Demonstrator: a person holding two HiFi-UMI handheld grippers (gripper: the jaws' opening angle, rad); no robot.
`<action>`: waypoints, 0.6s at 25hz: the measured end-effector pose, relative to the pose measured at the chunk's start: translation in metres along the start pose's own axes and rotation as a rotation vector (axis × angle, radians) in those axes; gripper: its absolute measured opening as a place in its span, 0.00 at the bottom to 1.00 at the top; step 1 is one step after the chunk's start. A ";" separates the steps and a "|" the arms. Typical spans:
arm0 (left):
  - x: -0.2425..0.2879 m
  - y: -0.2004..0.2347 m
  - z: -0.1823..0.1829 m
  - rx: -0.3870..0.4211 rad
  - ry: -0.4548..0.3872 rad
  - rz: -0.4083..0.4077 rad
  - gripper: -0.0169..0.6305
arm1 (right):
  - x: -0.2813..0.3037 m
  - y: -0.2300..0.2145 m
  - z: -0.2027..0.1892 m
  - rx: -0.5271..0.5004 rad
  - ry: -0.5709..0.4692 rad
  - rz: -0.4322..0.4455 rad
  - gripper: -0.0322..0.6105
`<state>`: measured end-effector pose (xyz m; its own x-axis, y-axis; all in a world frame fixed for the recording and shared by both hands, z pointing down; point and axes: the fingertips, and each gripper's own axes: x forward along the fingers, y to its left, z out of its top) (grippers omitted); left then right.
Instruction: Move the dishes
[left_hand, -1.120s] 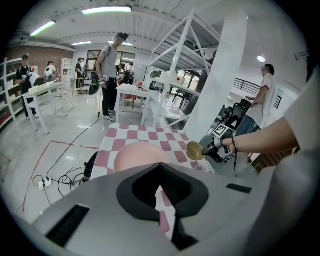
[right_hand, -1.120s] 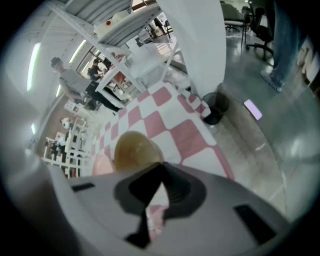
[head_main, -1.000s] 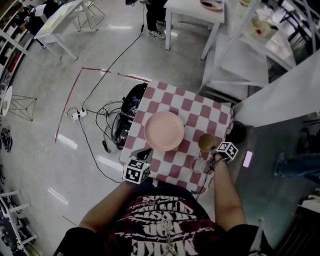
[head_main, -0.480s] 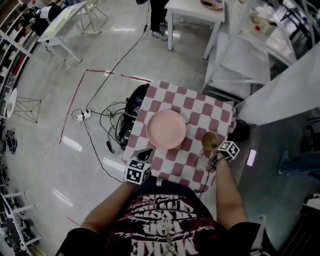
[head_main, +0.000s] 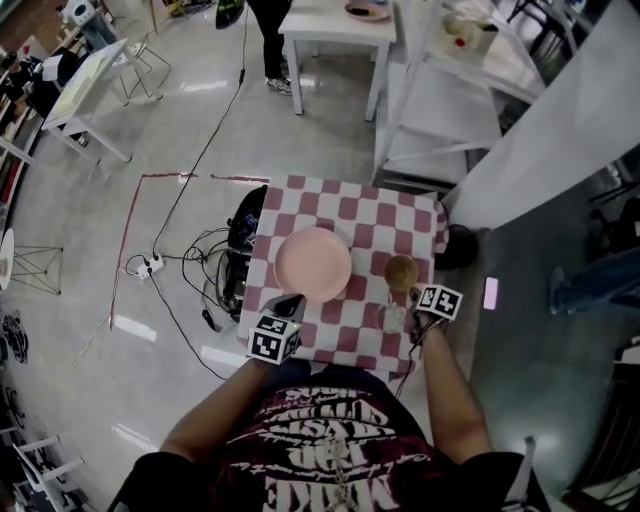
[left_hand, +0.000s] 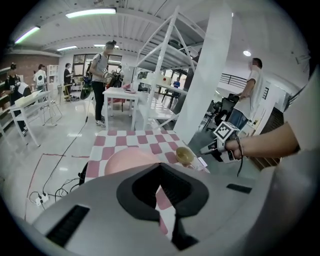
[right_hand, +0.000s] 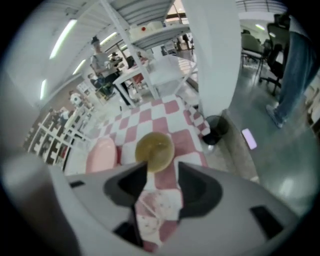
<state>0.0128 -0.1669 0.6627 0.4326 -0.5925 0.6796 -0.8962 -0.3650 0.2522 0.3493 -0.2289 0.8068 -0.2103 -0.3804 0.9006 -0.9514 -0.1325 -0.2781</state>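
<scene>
A pink plate (head_main: 313, 263) lies left of centre on the red-and-white checkered table (head_main: 340, 205). To its right stands a yellow-brown bowl (head_main: 401, 270), and just in front of the bowl a clear glass (head_main: 391, 318). My right gripper (head_main: 406, 314) is at the glass. In the right gripper view the glass (right_hand: 156, 210) fills the gap between the jaws, with the bowl (right_hand: 155, 150) right behind it. My left gripper (head_main: 290, 304) rests at the table's near left edge, in front of the plate (left_hand: 131, 159). Its jaws stand a narrow gap apart with nothing between them.
Cables and a dark bag (head_main: 245, 215) lie on the floor left of the table. A white shelf unit (head_main: 440, 110) and a white panel (head_main: 540, 150) stand behind and to the right. A white table (head_main: 335, 25) with a person beside it is farther back.
The head view has shifted, so the table sits a little lower and further left in the picture. Grippers, plate, bowl and glass keep their places relative to one another.
</scene>
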 end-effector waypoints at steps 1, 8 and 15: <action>0.001 -0.001 0.005 0.000 -0.008 -0.011 0.07 | -0.010 0.007 -0.004 -0.040 -0.010 -0.001 0.38; 0.013 -0.016 0.026 0.047 -0.027 -0.086 0.07 | -0.068 0.042 -0.047 -0.154 -0.094 0.011 0.12; 0.033 -0.038 0.024 0.092 -0.012 -0.167 0.07 | -0.092 0.063 -0.076 -0.166 -0.106 0.060 0.10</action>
<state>0.0633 -0.1895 0.6591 0.5766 -0.5266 0.6247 -0.7990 -0.5233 0.2963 0.2920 -0.1323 0.7322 -0.2512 -0.4781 0.8416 -0.9637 0.0426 -0.2634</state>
